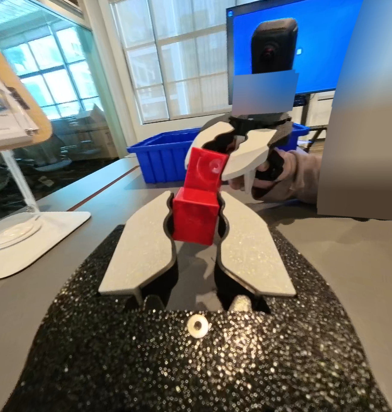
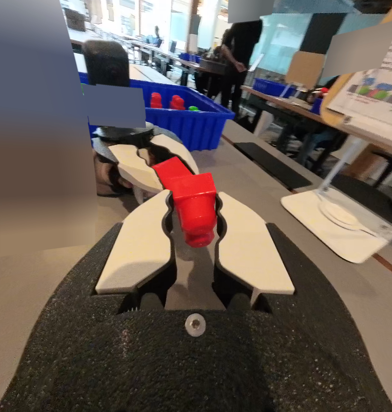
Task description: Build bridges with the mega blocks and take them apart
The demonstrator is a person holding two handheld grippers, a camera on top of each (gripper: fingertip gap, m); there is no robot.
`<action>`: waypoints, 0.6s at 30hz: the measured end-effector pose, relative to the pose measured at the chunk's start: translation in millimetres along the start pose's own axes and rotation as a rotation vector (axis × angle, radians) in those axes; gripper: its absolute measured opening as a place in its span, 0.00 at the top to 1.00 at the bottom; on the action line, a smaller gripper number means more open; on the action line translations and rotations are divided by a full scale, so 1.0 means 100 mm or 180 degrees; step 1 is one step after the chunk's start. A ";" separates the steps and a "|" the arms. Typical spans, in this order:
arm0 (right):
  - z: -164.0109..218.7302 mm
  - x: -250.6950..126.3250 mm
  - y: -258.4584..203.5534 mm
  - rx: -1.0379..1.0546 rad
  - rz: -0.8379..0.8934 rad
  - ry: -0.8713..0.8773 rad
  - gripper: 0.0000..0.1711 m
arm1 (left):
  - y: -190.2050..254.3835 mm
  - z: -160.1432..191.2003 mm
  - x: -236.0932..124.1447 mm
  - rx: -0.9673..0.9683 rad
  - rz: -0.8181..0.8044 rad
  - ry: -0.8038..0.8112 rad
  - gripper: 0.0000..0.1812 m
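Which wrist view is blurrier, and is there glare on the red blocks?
Right wrist view: background and sign stand smeared; red block fairly sharp, soft sheen only. Left wrist view: sharper; windows blown out, faint highlight on the far red block; wide-angle bending in both.

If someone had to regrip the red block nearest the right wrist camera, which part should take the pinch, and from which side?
Pinch the flat side walls of that red block, coming along its length from the stud end, as the right hand-held gripper does now. Those walls are flat and parallel; the stud is narrow and round and would likely slip. The far end is taken by the other red block, shut in the left hand-held gripper.
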State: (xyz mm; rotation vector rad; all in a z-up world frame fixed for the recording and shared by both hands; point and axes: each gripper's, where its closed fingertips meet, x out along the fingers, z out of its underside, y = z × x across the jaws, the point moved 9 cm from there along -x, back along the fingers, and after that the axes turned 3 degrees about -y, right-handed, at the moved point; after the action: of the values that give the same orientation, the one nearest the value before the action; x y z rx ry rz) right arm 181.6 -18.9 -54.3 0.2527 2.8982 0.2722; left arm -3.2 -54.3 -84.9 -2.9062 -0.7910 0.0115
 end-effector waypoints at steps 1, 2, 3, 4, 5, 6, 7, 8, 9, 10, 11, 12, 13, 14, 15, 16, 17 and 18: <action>-0.01 -0.03 0.02 -0.0007 0.0126 0.0008 0.79 | -0.03 0.00 -0.03 -0.0025 -0.0029 0.0036 0.80; -0.01 -0.06 0.05 -0.0016 0.0243 0.0029 0.79 | -0.06 0.00 -0.05 -0.0103 -0.0028 0.0088 0.80; -0.01 -0.09 0.07 -0.0030 0.0331 0.0047 0.79 | -0.09 -0.01 -0.08 -0.0203 -0.0035 0.0151 0.80; -0.02 -0.13 0.08 -0.0056 0.0415 0.0070 0.79 | -0.12 -0.01 -0.10 -0.0286 -0.0058 0.0215 0.80; -0.03 -0.17 0.10 -0.0102 0.0533 0.0118 0.79 | -0.14 -0.01 -0.11 -0.0341 -0.0081 0.0261 0.80; -0.05 -0.22 0.11 -0.0167 0.0705 0.0177 0.79 | -0.15 -0.01 -0.12 -0.0370 -0.0098 0.0286 0.80; -0.08 -0.27 0.12 -0.0245 0.0951 0.0222 0.79 | -0.15 -0.01 -0.12 -0.0380 -0.0103 0.0297 0.80; -0.12 -0.35 0.14 -0.0334 0.1293 0.0238 0.79 | -0.15 -0.01 -0.12 -0.0378 -0.0104 0.0298 0.80; -0.15 -0.44 0.17 -0.0454 0.1711 0.0232 0.79 | -0.15 -0.01 -0.12 -0.0374 -0.0104 0.0296 0.80; -0.19 -0.56 0.19 -0.0590 0.2178 0.0192 0.79 | -0.15 -0.01 -0.12 -0.0372 -0.0106 0.0297 0.80; -0.22 -0.68 0.21 -0.0741 0.2629 0.0103 0.79 | -0.15 -0.01 -0.13 -0.0378 -0.0110 0.0301 0.80; -0.25 -0.82 0.23 -0.0872 0.3061 -0.0047 0.79 | -0.15 -0.01 -0.13 -0.0391 -0.0112 0.0309 0.80; -0.27 -0.94 0.26 -0.0933 0.3455 -0.0270 0.80 | -0.16 -0.01 -0.13 -0.0410 -0.0109 0.0322 0.80; -0.27 -1.06 0.30 -0.0904 0.3780 -0.0555 0.79 | -0.17 -0.01 -0.14 -0.0434 -0.0106 0.0337 0.80; -0.26 -1.17 0.35 -0.0785 0.4051 -0.0868 0.79 | -0.18 -0.01 -0.14 -0.0460 -0.0109 0.0354 0.80; -0.22 -1.27 0.39 -0.0623 0.4254 -0.1156 0.79 | -0.18 -0.01 -0.15 -0.0486 -0.0115 0.0369 0.80; -0.18 -1.35 0.44 -0.0460 0.4379 -0.1378 0.79 | -0.19 -0.01 -0.15 -0.0508 -0.0116 0.0382 0.80; -0.14 -1.42 0.47 -0.0343 0.4468 -0.1526 0.79 | -0.19 -0.01 -0.15 -0.0524 -0.0117 0.0393 0.80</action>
State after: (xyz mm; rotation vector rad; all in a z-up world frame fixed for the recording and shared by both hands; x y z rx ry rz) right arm 321.6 -2.3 -3.2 1.9367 1.7571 0.4589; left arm -26.3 -45.6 -82.0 -3.0078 -0.8618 -0.2454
